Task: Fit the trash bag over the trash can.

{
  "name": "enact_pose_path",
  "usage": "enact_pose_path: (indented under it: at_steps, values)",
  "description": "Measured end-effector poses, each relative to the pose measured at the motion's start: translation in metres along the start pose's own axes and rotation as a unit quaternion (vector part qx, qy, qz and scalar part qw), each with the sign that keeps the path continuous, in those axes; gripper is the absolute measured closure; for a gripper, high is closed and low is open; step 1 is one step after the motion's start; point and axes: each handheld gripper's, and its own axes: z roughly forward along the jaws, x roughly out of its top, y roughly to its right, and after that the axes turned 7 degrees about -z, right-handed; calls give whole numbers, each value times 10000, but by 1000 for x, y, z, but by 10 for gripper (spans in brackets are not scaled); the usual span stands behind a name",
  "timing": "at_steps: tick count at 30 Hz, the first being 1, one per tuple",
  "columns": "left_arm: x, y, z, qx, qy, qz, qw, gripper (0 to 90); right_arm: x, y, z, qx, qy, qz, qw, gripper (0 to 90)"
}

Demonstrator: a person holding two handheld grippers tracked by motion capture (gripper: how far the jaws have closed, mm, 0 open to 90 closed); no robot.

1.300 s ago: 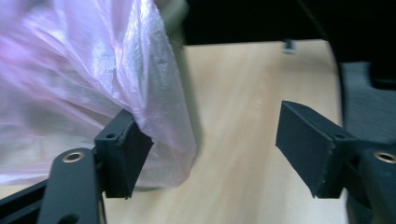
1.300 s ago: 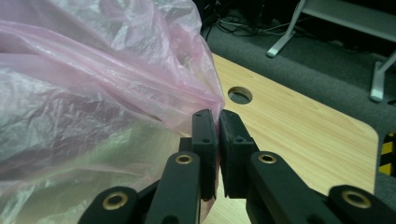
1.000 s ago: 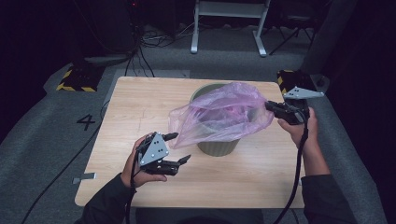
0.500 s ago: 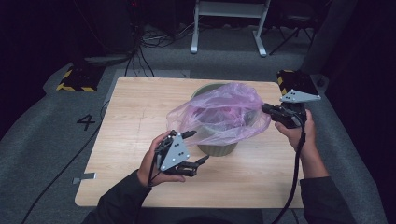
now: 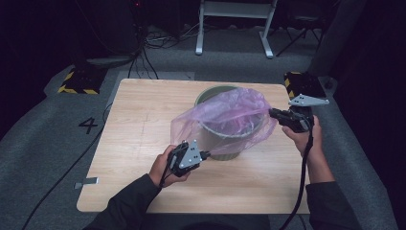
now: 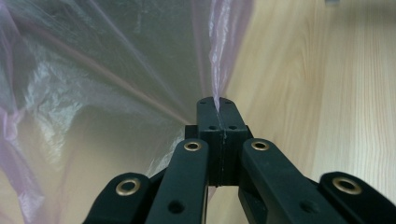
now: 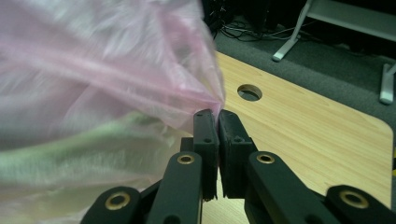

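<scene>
left tool (image 5: 207, 155): my jaws clamped on bag (image 5: 225, 117) edge
right tool (image 5: 274, 114): clamped on opposite edge
bin (image 5: 225, 151): bench (image 5: 139, 120) centre, bag draped over it
tip: pull both edges evenly down over rim

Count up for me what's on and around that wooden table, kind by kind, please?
Green bin: 1
Pink plastic bag draped over it: 1
Handheld grippers, each pinching the bag: 2, left and right
Wooden table: 1
Total: 5
</scene>
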Motion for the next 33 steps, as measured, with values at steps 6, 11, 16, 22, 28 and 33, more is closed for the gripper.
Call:
enact_pose_path:
  at_steps: [6, 11, 16, 22, 28, 33]
  values:
    - [-3, 7, -5, -57, 55, 67, 9999, 514, 1, 2, 8, -76, -60, 31, 9999, 869]
    - [0, 14, -42, -192, 673, -134, 9975, 194, 1, 4, 10, -128, -8, 80, 9999, 869]
    - [18, 14, -80, 261, 1273, -109, 9915, 182, 1, 5, 12, -223, -1, 65, 9997, 863]
    - [45, -19, -83, 796, 1252, -161, 9888, 160, 5, 5, 13, -254, 141, -60, 9996, 836]
    - [50, -66, -57, 899, 773, -359, 9923, 352, 8, 6, 18, -234, 218, -253, 9992, 832]
    - [47, -87, -42, 747, 672, -338, 9944, 695, 9, 6, 23, -205, 200, -291, 9992, 844]
